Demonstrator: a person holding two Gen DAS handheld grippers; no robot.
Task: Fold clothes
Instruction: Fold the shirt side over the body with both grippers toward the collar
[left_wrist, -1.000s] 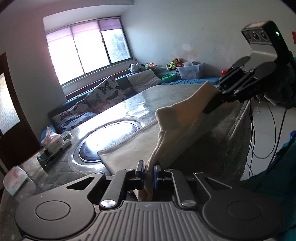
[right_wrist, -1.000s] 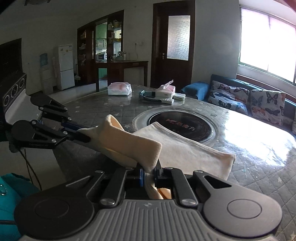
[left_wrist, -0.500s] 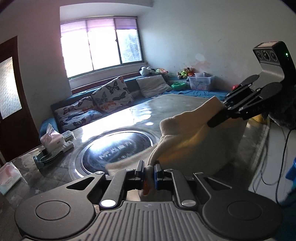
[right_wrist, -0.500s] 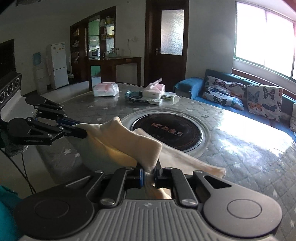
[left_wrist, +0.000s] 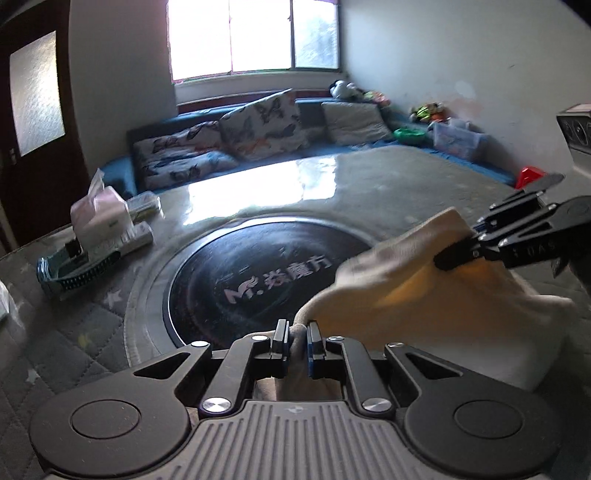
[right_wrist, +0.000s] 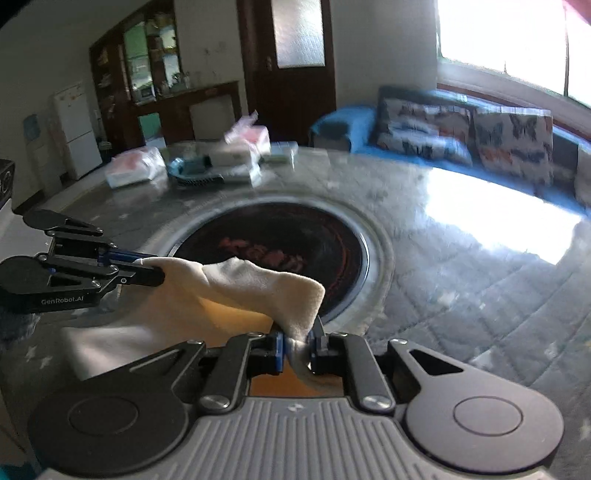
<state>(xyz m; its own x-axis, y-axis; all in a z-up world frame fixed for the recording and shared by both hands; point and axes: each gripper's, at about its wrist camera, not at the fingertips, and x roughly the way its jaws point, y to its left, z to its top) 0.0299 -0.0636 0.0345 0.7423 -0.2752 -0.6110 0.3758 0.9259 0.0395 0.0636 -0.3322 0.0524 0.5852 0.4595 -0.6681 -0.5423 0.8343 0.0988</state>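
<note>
Sagging cream cloth (left_wrist: 424, 295) hangs between both tongs.

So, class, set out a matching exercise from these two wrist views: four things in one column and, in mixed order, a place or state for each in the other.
Things:
1. cream cloth
2. tissue pack
3. butterfly cushions
4. black round inset

Places or states:
A. on the blue sofa under the window
B. sunk in the middle of the quilted table
C. pinched at two corners by the left gripper and the right gripper
D. standing at the far edge of the table, near the dark door

Pairs: 1-C, 2-D, 3-A, 4-B
</note>
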